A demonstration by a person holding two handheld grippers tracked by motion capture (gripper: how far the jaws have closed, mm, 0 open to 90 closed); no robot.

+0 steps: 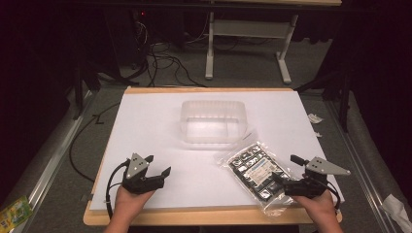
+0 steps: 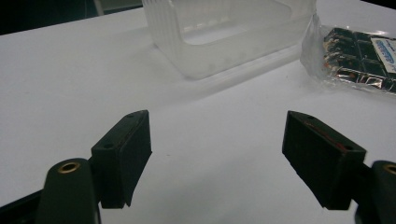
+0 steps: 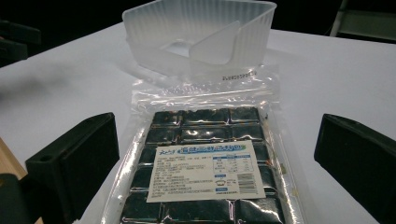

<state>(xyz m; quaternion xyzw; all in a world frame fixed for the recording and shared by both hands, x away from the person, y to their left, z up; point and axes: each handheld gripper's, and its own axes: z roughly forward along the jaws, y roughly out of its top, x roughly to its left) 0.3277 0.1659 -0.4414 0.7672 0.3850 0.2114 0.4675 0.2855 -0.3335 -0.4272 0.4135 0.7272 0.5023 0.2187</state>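
Both jaws of the right gripper (image 3: 217, 163) stand wide astride the sealed packet (image 3: 205, 163), untouched; beyond it, the tub (image 3: 201, 32). Left gripper (image 2: 217, 158) gapes wide over bare table (image 2: 70, 84).

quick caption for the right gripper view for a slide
Open right gripper straddling a clear packet of dark blocks, translucent plastic tub behind.

White board on a wooden table (image 1: 204, 216), two things lying on it.

From my seat, the white sheet (image 1: 145, 126) covers nearly the whole tabletop. The clear packet of dark blocks (image 3: 205, 163) lies flat between my right jaws, its white label facing up. Beyond those jaws, just past the packet's far edge, stands the translucent plastic tub (image 1: 212, 121) (apparently empty); from my left jaws it sits ahead, with bare sheet between them.
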